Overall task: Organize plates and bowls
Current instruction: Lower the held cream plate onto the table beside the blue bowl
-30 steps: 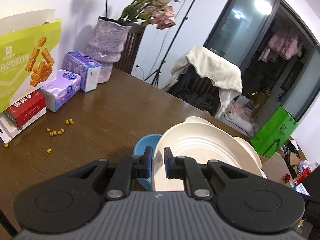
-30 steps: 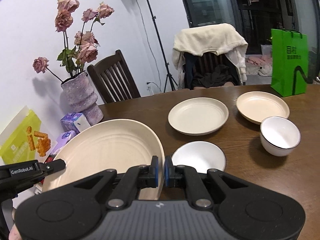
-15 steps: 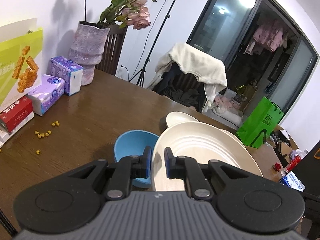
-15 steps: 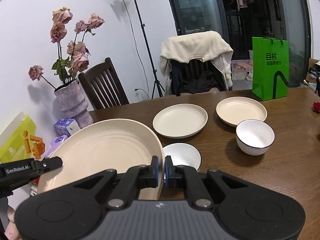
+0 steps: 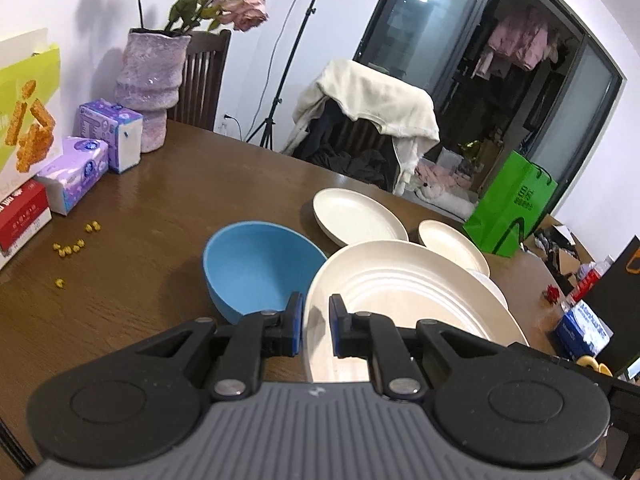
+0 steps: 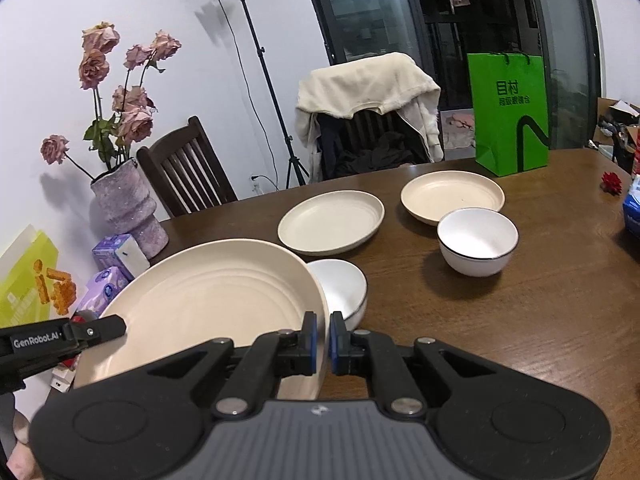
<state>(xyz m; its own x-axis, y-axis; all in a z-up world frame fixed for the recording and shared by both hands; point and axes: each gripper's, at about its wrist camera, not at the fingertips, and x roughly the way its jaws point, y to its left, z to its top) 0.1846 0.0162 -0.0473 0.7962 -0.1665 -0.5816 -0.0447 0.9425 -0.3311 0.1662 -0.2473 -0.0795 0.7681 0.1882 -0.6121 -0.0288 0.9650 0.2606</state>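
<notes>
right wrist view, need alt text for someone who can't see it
Right tongs clamp the rim of a large cream ridged plate above a brown wooden table, the left tongs gripping its opposite edge. Beyond lie two smaller cream plates, two white dark-rimmed bowls and a green paper bag.

The big plate (image 6: pixel 208 300) is cream with faint rings. One bowl (image 5: pixel 260 270) is plain blue, another (image 6: pixel 478 238) white (thin dark rim). The bench (image 6: pixel 500 320) is dark brown wood grain. The bag (image 6: pixel 508 112) is bright green, the vase (image 5: pixel 150 80) mottled lilac.
</notes>
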